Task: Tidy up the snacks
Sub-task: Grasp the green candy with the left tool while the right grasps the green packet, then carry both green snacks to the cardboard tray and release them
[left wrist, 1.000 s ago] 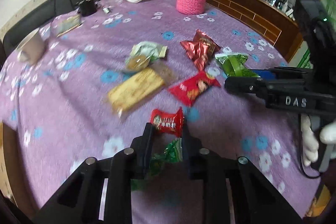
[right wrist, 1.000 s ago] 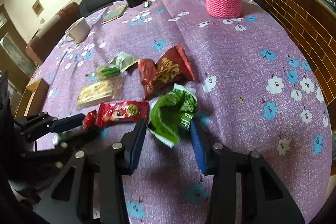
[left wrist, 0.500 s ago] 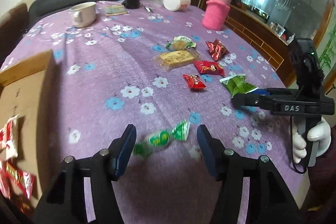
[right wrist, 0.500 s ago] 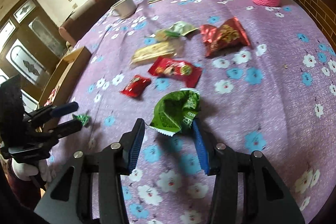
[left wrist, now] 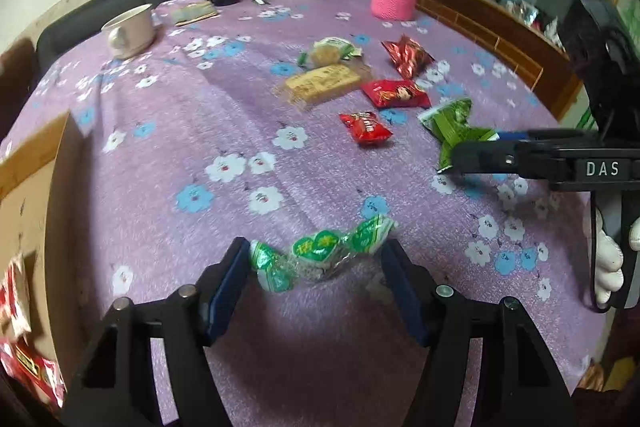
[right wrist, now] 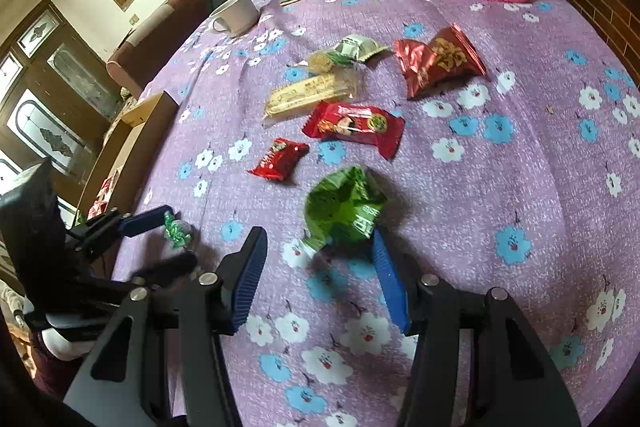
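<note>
Since half a second ago the right gripper (right wrist: pixel 316 267) has spread its fingers wide, letting go of the green packet (right wrist: pixel 344 209) it had pinched; the left gripper (left wrist: pixel 316 279) has edged closer over the table, its fingers spread as before. Between them lies the green candy (left wrist: pixel 320 253), long axis crosswise, running from 8 o'clock up to 2 o'clock — its left twist is at the left pad, its right twist near the right one, not squeezed. In the right view the packet sits just ahead of the fingers, against the right pad, its torn mouth toward 7 o'clock and its crumpled body toward 12. Beyond it, toward 11 o'clock, lies a small red packet (right wrist: pixel 279 158) — apart from both grippers. A cardboard box (left wrist: pixel 28 227) stands at the left view's 9 o'clock.
</note>
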`<state>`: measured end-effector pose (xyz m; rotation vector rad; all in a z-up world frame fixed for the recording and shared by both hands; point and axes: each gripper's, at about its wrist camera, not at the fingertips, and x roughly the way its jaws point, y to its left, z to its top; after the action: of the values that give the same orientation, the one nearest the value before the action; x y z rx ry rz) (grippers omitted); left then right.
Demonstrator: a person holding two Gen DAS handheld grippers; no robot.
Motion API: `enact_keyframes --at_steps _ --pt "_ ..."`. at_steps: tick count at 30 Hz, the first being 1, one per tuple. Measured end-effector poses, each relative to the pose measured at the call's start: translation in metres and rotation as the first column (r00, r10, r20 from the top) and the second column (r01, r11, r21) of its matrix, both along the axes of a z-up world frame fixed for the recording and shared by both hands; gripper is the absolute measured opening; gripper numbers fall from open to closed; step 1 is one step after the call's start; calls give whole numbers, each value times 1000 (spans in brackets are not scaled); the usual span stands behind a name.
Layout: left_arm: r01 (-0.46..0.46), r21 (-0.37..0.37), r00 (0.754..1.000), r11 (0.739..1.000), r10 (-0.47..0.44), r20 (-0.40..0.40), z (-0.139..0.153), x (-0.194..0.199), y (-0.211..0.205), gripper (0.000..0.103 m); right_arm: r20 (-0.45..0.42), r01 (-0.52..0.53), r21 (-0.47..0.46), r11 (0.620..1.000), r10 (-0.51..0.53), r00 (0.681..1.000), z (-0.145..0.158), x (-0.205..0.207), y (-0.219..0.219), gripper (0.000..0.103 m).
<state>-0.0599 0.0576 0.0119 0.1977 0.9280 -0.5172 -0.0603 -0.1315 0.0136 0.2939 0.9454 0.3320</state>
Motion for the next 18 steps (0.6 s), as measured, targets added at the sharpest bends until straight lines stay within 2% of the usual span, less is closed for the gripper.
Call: enact_keyframes --at_steps 2,4,5,6,7,12,15,18 --pt "2 24 1000 1000 -2 18 1 -2 -3 32 3 16 -22 1000 -16 1000 -2 3 5 58" --pt "-4 -10 1000 1000 4 4 2 -2 0 27 21 31 -42 999 -30 999 -3 5 8 58" --pt "-11 -33 1000 999 11 3 2 -3 4 24 27 36 -52 998 -34 999 -3 7 10 55" --pt "-17 -48 1000 999 17 0 3 -4 7 23 35 39 -68 997 -36 999 -2 9 11 38" --pt "-28 -64 1000 998 27 -4 3 -4 11 23 35 30 -70 997 -28 999 -2 10 13 36" --pt "-87 -146 996 985 87 -10 13 -12 36 20 62 18 -45 999 -16 998 3 6 15 35" --pt "-132 -197 991 972 133 -5 23 -17 55 20 77 -5 -34 999 8 997 11 1 21 36" --pt "-192 -259 980 947 200 3 37 -24 87 20 98 -46 -30 998 49 994 24 -3 35 36"
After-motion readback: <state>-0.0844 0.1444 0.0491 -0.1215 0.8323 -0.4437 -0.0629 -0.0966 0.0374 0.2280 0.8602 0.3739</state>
